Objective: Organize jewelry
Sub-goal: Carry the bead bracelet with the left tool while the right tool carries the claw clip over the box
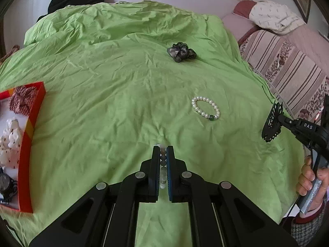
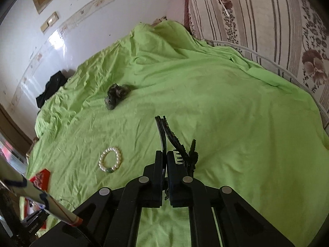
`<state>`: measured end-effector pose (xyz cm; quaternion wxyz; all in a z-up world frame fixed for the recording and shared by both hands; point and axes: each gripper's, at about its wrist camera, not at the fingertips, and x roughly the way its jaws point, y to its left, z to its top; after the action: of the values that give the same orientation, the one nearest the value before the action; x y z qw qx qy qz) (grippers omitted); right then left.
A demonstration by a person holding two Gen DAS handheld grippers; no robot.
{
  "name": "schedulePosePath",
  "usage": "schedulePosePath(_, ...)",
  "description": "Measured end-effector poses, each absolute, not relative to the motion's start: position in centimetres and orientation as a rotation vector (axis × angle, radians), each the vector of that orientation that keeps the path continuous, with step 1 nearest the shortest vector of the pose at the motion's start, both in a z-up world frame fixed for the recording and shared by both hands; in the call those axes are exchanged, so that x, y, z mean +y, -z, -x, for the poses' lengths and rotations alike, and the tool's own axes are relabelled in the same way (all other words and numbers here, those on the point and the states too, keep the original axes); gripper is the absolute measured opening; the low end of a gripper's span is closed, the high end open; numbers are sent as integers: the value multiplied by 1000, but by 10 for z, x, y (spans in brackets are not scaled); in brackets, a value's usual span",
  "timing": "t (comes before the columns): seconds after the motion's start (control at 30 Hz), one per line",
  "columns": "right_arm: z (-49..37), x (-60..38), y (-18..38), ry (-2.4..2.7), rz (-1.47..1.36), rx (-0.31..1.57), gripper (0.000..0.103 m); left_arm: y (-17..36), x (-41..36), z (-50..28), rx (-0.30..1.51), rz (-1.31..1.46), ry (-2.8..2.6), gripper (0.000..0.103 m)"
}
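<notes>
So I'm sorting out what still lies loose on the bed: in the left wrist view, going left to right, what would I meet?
Red box with scrunchies at the left edge → beaded bracelet pinched in the left gripper → dark scrunchie → pearl bracelet → black hair clip held in the right gripper.

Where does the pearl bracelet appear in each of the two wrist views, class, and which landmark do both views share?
Left wrist view: pearl bracelet lies right of centre on the green sheet, beyond the left gripper.
Right wrist view: it lies lower left, left of the right gripper.
Shared landmark: the dark scrunchie, farther up the sheet in both.
</notes>
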<state>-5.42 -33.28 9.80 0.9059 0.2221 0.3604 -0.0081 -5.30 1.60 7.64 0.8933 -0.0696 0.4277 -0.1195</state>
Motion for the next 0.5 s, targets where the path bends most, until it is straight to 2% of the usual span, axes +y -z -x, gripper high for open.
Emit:
schedulePosePath(0.33, 61, -332, -101, -98, -554, 734, 5, -98, 34, 92, 828, 219, 378, 5)
schedulePosePath(0.5, 61, -330, -96, -276, -695, 746, 5, -110, 46, 112, 787, 222, 385, 5)
